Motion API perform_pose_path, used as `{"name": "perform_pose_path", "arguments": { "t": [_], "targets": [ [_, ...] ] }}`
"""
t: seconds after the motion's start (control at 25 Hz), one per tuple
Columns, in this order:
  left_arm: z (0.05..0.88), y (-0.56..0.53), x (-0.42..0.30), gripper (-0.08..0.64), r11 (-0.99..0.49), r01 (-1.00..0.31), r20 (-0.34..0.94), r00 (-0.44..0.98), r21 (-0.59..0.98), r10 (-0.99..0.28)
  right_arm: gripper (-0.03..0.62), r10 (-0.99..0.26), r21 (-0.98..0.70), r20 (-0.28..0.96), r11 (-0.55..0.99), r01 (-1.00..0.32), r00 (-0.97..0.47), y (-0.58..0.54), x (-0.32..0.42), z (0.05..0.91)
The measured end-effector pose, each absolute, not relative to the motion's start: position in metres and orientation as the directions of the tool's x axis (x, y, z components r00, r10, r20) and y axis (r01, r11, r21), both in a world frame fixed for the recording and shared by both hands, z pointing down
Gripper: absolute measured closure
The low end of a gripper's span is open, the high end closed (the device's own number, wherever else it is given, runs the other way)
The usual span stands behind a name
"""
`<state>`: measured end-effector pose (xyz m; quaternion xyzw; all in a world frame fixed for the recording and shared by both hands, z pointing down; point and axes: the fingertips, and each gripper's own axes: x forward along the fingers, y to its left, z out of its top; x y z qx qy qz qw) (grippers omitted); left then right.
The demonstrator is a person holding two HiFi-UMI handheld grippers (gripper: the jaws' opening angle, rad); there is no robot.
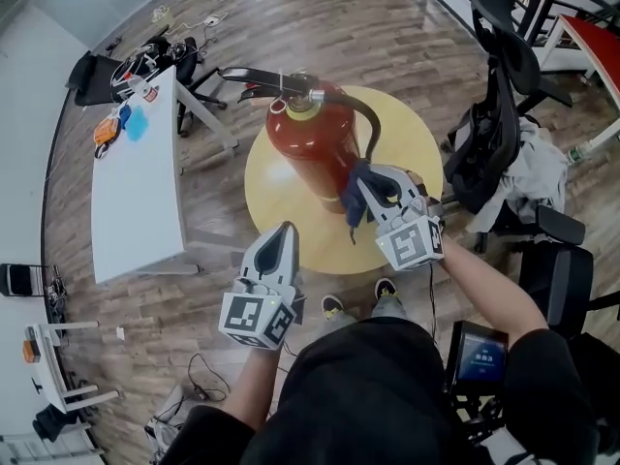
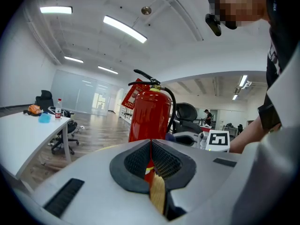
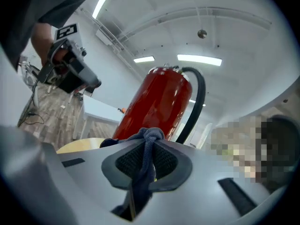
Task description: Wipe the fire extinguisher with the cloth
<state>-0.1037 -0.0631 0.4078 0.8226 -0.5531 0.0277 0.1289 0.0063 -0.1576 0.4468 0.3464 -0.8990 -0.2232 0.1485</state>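
Left gripper (image 1: 284,232): ribbed jaws together, empty. Right gripper (image 1: 376,190) pinches a crumpled dark-blue cloth (image 1: 353,201) just right of the glossy red fire extinguisher (image 1: 312,148).

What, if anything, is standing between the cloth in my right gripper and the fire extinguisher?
Nothing visible is in the way. The right gripper holds the cloth close beside the lower side of the fire extinguisher. The black hose hangs next to the cloth, not between them.
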Motion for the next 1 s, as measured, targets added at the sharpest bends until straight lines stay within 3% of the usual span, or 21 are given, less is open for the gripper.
{"name": "perform_pose_path", "arguments": {
  "t": [0.2,0.36,0.52,0.72,0.88,1.0],
  "targets": [
    [0.418,-0.05,-0.108,0.535,-0.3,-0.937,0.234,0.337,0.179,-0.912,0.551,-0.601,0.454,0.462,0.792,-0.408,-0.652,-0.159,0.005,0.585],
    [0.425,-0.039,-0.113,0.535,-0.224,-0.96,0.266,0.263,0.171,-0.927,0.551,-0.579,0.354,0.567,0.814,-0.461,-0.587,-0.173,0.013,0.643],
    [0.438,-0.028,-0.114,0.535,-0.145,-0.973,0.299,0.195,0.181,-0.934,0.551,-0.556,0.291,0.56,0.826,-0.483,-0.614,-0.178,0.016,0.656],
    [0.452,-0.03,-0.108,0.535,-0.13,-0.971,0.317,0.19,0.2,-0.929,0.551,-0.582,0.332,0.358,0.81,-0.483,-0.73,-0.17,0.011,0.562],
    [0.446,-0.04,-0.098,0.535,-0.173,-0.962,0.284,0.23,0.212,-0.931,0.551,-0.609,0.446,0.043,0.721,-0.53,-0.792,-0.158,0.015,0.411],
    [0.438,-0.045,-0.097,0.535,-0.204,-0.955,0.256,0.257,0.215,-0.932,0.551,-0.638,0.554,-0.164,0.571,-0.606,-0.752,-0.157,0.018,0.302]
  ]
}}
